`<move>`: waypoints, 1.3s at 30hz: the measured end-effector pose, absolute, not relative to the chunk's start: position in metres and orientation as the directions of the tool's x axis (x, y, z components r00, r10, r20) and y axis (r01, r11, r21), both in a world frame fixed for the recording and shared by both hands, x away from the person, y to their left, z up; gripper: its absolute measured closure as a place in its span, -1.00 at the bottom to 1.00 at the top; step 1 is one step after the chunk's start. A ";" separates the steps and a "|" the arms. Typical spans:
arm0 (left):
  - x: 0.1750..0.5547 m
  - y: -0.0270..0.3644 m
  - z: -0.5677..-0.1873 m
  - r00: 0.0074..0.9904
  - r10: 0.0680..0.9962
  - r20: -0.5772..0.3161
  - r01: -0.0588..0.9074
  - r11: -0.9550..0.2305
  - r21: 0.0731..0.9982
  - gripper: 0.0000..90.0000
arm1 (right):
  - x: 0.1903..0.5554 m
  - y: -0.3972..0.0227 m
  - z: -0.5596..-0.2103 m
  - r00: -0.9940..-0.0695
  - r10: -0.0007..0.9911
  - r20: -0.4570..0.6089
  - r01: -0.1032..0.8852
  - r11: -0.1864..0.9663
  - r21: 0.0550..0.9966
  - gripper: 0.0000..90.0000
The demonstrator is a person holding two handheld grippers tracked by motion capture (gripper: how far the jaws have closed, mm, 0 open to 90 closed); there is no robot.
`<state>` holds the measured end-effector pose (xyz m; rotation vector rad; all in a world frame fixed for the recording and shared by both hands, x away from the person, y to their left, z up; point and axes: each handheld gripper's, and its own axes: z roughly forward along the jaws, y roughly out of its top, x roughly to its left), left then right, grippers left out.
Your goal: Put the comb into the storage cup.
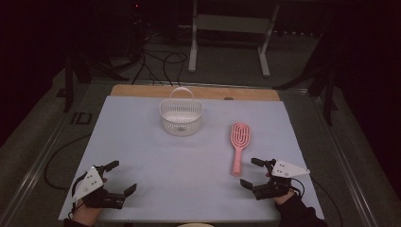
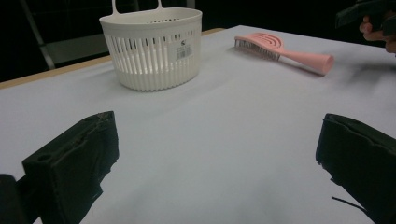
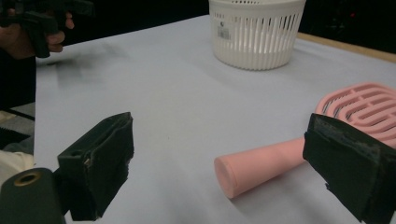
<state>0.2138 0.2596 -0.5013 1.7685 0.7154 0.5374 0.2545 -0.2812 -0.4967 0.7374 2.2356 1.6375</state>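
Hairbrush [image 1: 239,144] is lying flat on the bench [image 1: 142,156] w/ handle end pointing at the right tongs [image 1: 253,172], which are sitting wide and empty just beside it, prob. lining up for a grab. Left tongs [image 1: 120,177] are resting wide, nothing between, well apart. Basket [image 1: 181,115] is standing upright towards the far edge, likely waiting as drop spot.

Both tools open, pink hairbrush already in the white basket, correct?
Not quite. The pink hairbrush lies flat on the table, to the right of the white basket and apart from it, as the high view shows. Both the left tool and right tool are open.
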 end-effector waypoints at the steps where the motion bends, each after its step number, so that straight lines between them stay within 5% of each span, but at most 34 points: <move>1: 0.214 0.259 -0.501 0.714 0.700 0.007 0.206 -0.220 0.954 -1.00 | 0.254 -0.281 -0.496 -0.834 0.546 0.081 0.240 0.227 0.944 -0.81; 39: 0.209 0.262 -0.501 0.715 0.699 -0.003 0.213 -0.215 0.953 -1.00 | 0.247 -0.257 -0.479 -0.907 0.415 0.071 0.225 0.336 0.915 -0.81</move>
